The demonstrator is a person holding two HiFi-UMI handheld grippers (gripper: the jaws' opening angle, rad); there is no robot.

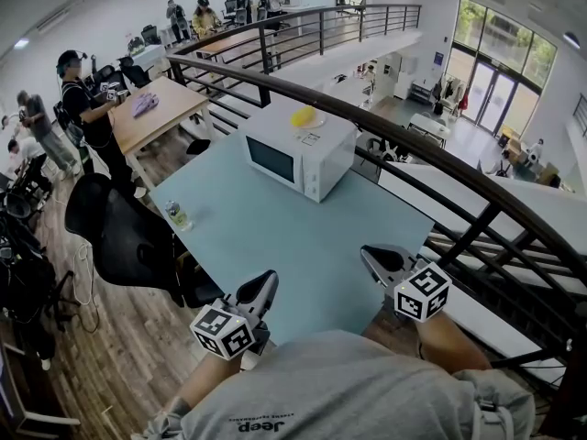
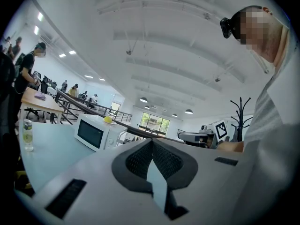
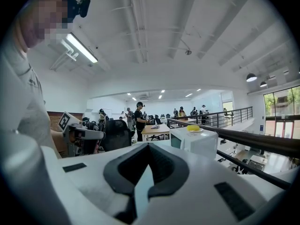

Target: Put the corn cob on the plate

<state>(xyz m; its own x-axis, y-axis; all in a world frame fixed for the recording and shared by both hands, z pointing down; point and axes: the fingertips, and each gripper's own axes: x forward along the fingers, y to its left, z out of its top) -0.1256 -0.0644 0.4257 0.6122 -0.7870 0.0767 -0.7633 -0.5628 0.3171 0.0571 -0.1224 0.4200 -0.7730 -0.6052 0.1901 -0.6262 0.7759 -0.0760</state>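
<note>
A yellow corn cob [image 1: 302, 115] lies on a small white plate [image 1: 318, 118] on top of the white microwave [image 1: 298, 149], at the far end of the light blue table [image 1: 266, 246]. Both gripper views also show the corn cob [image 2: 108, 119] [image 3: 193, 128] on the microwave. My left gripper [image 1: 263, 288] is held at the table's near edge, shut and empty. My right gripper [image 1: 378, 259] hovers at the near right corner, jaws together with nothing between them. In their own views the left gripper [image 2: 152, 141] and right gripper [image 3: 149, 145] point level across the table, far from the corn.
A small bottle [image 1: 176, 214] stands at the table's left edge. A black office chair [image 1: 119, 232] sits left of the table. A dark curved railing [image 1: 440, 168] runs behind the microwave and along the right. People stand by a wooden table [image 1: 156, 108] at the back left.
</note>
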